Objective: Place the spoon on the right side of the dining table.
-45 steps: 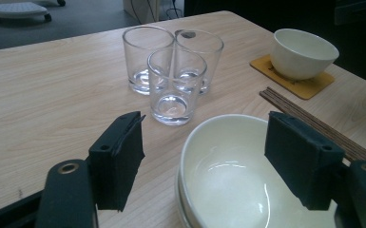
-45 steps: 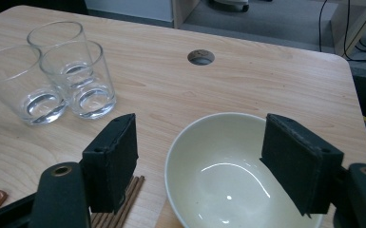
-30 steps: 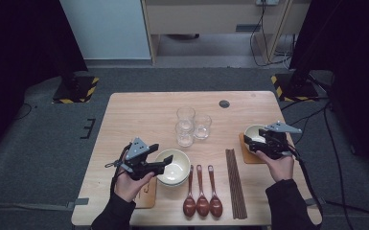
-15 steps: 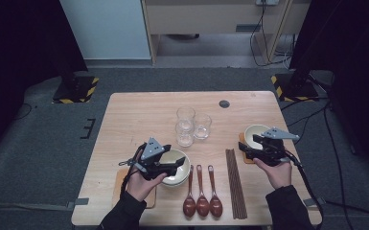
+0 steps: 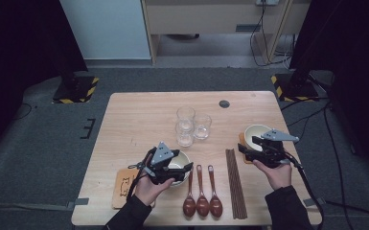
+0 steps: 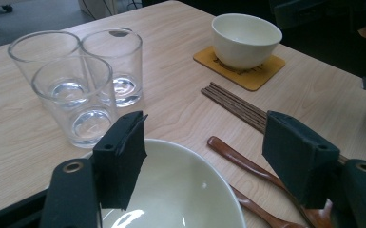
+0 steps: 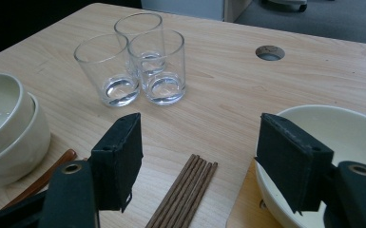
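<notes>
Left claw (image 5: 184,168) open over stacked bowls (image 5: 176,162); right claw (image 5: 247,146) open beside bowl (image 5: 255,134). Next: close on rim.

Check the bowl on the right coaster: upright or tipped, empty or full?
Upright and empty: the bowl sits level on its coaster, inside bare.

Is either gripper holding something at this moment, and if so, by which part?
Nothing is held. The left gripper hovers open over the near bowl, and the right gripper stands open beside the bowl on the coaster.
</notes>
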### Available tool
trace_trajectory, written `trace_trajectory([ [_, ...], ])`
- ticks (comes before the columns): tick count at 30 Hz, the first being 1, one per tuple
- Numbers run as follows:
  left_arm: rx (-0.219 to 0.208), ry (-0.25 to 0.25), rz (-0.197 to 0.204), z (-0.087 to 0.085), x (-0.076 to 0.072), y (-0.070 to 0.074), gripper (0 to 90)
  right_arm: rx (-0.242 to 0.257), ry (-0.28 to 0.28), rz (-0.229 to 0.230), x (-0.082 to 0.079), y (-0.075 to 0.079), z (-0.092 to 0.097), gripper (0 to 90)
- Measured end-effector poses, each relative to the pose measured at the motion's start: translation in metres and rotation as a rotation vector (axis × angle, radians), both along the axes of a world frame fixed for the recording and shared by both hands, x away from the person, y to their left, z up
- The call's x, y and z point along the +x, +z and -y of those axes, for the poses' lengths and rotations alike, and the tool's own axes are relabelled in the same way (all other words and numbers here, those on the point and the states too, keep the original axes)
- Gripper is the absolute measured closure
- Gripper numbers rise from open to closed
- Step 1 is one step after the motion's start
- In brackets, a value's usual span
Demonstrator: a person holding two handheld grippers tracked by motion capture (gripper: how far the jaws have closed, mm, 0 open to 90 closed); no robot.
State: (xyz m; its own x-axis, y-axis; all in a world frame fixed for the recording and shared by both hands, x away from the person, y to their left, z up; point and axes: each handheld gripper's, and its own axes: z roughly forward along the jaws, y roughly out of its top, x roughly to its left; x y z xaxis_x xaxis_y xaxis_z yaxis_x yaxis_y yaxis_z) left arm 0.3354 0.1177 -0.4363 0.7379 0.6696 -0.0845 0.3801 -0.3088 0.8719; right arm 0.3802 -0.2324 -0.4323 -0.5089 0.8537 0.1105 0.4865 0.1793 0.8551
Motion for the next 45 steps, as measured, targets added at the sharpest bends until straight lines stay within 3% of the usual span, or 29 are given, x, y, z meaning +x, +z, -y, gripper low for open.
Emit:
trace_trajectory([
  [45,0.061,-0.127,-0.046,0.044,-0.026,-0.026,41.5,-0.004,0.082,-0.065,-0.001,-0.018,-0.023,33.5],
])
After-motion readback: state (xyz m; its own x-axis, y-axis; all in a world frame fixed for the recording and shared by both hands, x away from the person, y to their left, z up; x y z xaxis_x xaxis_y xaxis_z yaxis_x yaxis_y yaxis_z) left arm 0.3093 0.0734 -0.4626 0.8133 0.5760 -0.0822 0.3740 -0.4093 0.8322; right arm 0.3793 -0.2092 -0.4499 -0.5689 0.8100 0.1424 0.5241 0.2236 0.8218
